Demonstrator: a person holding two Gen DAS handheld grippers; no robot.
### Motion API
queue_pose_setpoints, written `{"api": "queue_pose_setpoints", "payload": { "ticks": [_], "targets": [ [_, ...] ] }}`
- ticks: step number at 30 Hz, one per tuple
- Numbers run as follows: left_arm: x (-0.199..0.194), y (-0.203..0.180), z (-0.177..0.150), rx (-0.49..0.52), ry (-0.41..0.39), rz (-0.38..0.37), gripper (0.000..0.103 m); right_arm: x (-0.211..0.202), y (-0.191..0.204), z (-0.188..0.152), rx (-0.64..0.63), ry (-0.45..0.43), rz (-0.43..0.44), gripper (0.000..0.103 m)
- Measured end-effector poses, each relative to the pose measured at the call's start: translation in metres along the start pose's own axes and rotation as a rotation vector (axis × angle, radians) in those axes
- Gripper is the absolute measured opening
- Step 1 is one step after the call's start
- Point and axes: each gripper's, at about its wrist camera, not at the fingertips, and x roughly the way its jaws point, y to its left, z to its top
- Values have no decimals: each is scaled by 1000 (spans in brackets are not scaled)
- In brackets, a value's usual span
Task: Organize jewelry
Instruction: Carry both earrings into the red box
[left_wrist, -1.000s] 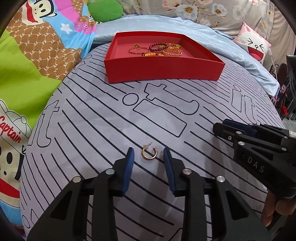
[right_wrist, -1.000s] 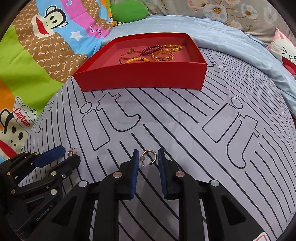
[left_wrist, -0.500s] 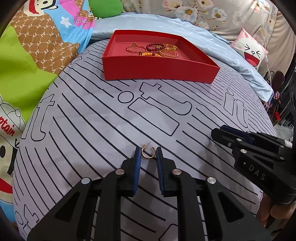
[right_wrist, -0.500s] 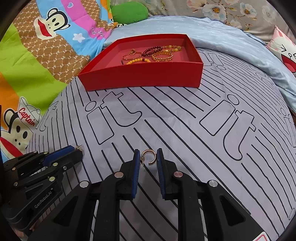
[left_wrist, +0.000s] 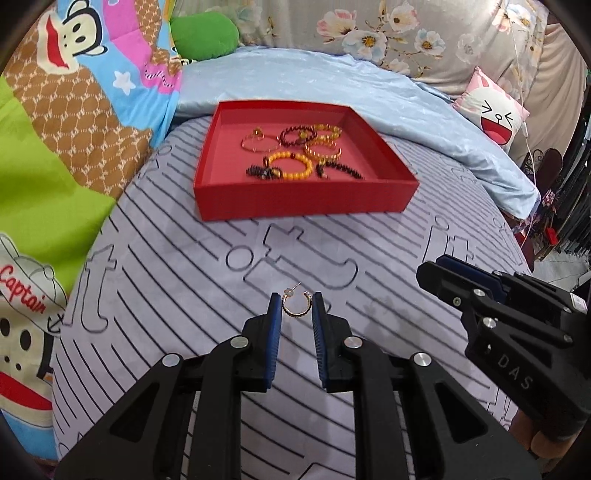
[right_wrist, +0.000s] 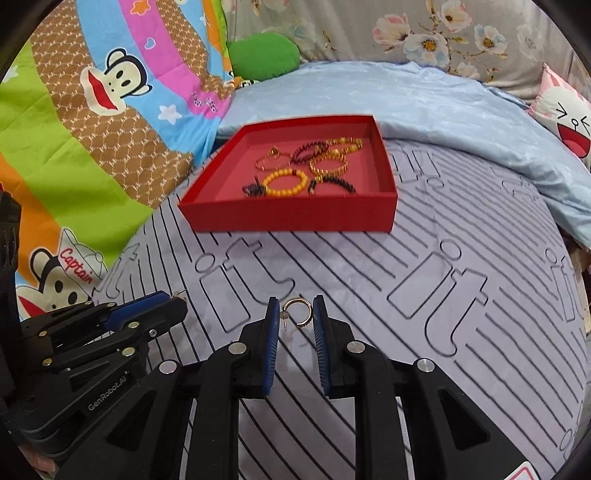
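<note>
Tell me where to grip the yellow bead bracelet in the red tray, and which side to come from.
Take the yellow bead bracelet by its near arc, one finger inside the loop and one outside, coming straight down from above. It lies flat on the floor of the red tray, whose walls likely block a sideways approach. A dark beaded piece crowds its left side.

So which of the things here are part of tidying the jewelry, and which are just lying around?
Part of the job:
left gripper, shut on hoop earring
right gripper, shut on second earring
red tray
bracelets

Lying about:
cartoon blanket
green plush
cat pillow
</note>
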Motion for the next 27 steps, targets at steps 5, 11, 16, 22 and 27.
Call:
{"api": "queue_pose_setpoints", "payload": {
  "ticks": [5, 11, 16, 22, 27],
  "targets": [
    [-1, -6, 28, 9, -37, 7, 16, -6, -2, 25, -9, -50, -4, 17],
    [3, -9, 66, 19, -87, 7, 16, -3, -6, 59, -19, -101, -18, 17],
    [18, -10, 97, 24, -111, 18, 16, 10, -10, 85, -26, -123, -30, 17],
    [47, -6, 127, 28, -109, 32, 16, 39, -19, 114, -22, -121, -40, 17],
    [75, 0, 146, 21, -91, 53, 16, 68, -25, 133, -12, -101, -39, 18]
  ]
}}
